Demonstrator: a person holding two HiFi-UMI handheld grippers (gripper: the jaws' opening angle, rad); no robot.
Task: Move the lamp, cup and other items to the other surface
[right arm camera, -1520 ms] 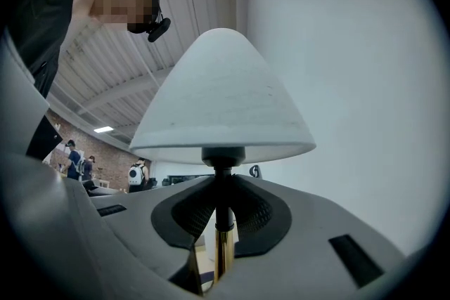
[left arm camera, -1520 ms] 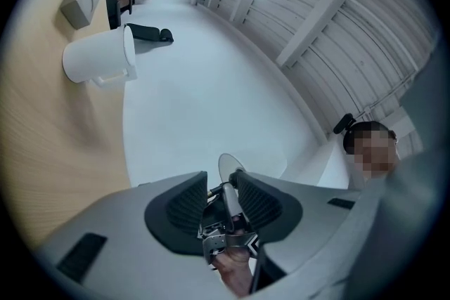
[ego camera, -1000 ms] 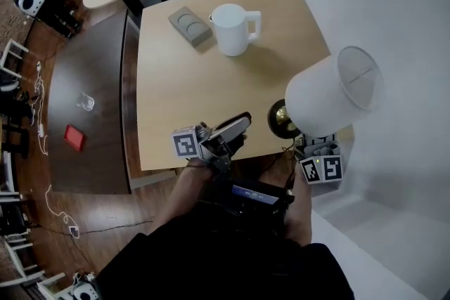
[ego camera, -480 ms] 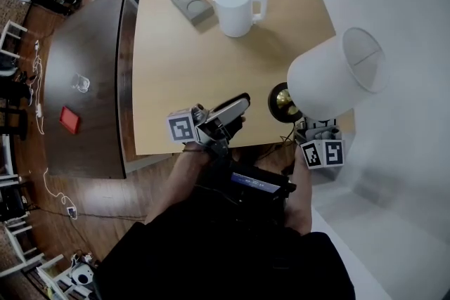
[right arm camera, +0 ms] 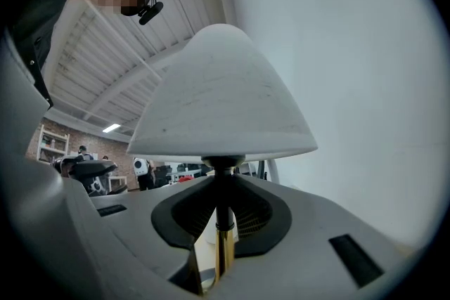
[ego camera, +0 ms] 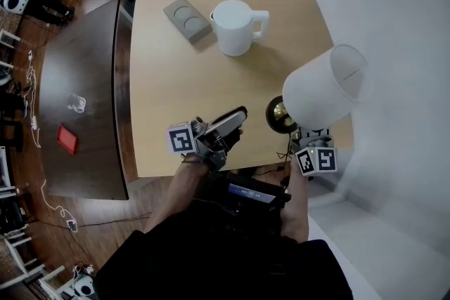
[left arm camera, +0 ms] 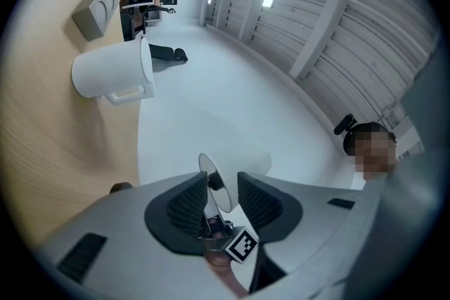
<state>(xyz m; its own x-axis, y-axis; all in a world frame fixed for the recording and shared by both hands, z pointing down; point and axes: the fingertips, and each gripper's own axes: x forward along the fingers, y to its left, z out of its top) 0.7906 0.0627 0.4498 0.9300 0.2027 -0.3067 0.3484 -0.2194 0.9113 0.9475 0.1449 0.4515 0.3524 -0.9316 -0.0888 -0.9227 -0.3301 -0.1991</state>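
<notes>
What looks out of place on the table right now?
Nothing spilled or broken. Only the lamp stands out: its shade sits well right of its base in the head view, perhaps just camera angle. The right hand-held gripper is clamped on its stem.

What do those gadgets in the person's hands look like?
Each hand-held gripper, left and right, is pale grey plastic with two broad jaws lined with dark ribbed pads. Each carries a white cube printed with black square markers. The person wears dark clothing; the forearms are bare.
</notes>
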